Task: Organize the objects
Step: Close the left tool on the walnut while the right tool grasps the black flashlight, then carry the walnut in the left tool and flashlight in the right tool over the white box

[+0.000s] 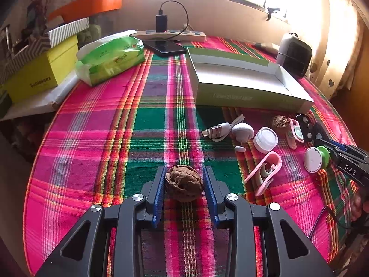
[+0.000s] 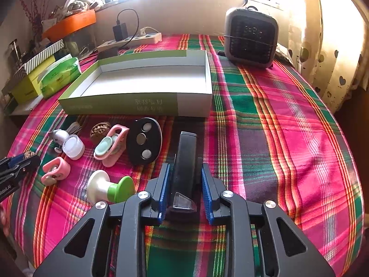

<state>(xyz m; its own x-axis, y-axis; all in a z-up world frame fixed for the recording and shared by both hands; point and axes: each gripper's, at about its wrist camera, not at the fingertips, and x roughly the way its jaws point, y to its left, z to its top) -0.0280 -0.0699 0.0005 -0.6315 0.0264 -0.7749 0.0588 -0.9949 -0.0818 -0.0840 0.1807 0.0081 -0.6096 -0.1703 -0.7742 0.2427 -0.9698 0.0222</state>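
My left gripper has a brown walnut between its blue pads, which touch its sides; it is held just above the plaid cloth. My right gripper straddles a long black device lying on the cloth, with small gaps at both pads. An open green-and-white box stands beyond; it also shows in the left wrist view. Beside it lie a second walnut, pink clips, a white jar, a green-and-white knob and a black oval disc.
A grey fan heater stands at the back right. A green tissue pack, a yellow box, a phone and a power strip line the back. A white USB cable lies near the box.
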